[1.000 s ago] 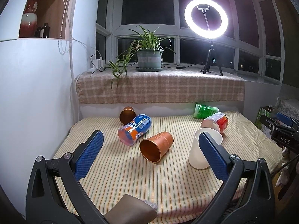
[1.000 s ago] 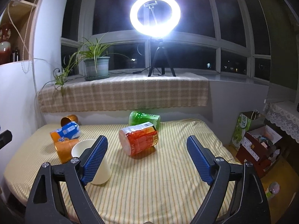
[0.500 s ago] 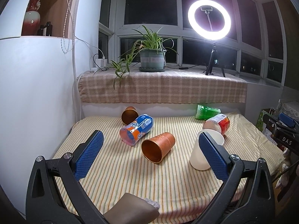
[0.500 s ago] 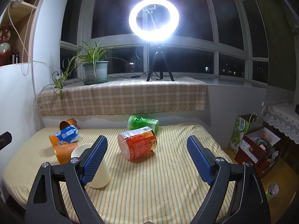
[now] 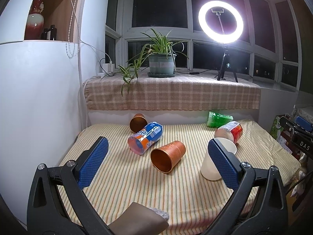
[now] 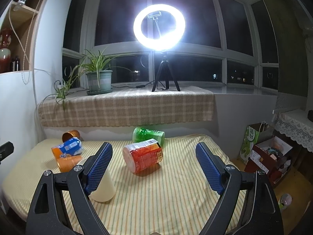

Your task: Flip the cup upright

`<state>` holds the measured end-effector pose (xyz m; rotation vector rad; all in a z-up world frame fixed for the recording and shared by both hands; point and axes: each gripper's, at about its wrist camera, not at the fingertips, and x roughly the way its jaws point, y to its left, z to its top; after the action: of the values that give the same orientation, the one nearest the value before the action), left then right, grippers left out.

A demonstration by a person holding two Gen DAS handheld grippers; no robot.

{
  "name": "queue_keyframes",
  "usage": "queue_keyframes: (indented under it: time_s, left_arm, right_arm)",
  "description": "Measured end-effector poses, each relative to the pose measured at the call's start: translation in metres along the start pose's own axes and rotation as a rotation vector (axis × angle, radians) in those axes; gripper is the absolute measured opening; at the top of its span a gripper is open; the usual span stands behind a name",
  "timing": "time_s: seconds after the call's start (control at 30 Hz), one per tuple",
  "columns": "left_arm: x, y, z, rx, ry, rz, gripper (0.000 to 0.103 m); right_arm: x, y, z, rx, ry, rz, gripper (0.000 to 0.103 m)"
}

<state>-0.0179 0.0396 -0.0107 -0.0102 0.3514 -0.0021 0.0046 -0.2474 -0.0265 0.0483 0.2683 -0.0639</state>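
Observation:
Several cups lie on their sides on the striped tablecloth point(image 5: 137, 186): a copper cup point(image 5: 168, 155) with its mouth towards me, a blue-orange cup point(image 5: 145, 138), a second copper cup point(image 5: 138, 122) at the back, a red-orange cup point(image 6: 143, 155) and a green cup point(image 6: 148, 136). A white cup point(image 5: 213, 166) stands upright, partly behind a fingertip point(image 5: 222, 163). My left gripper point(image 5: 156, 164) is open and empty, held above the front of the table. My right gripper point(image 6: 154, 168) is open and empty, with the red-orange cup ahead between its fingers.
A checked cloth covers the window ledge point(image 5: 172, 96) behind the table, with a potted plant point(image 5: 161, 62) and a ring light on a tripod point(image 5: 221, 25). A white wall point(image 5: 39, 98) stands at the left. Boxes and bags point(image 6: 270, 156) sit on the floor at the right.
Both grippers have drawn back and tilted up slightly, so the cups sit a little lower and farther in view. The jaws stay open. No cup has moved.

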Motion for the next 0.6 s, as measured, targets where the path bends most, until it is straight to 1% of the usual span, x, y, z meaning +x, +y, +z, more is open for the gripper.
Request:
queue_keyframes:
  time_s: [0.6]
  left_arm:
    - [-0.002, -0.0004, 0.0052, 0.0, -0.017, 0.007, 0.103]
  right_arm:
    - [-0.0016, -0.002, 0.0027, -0.004, -0.008, -0.004, 0.087]
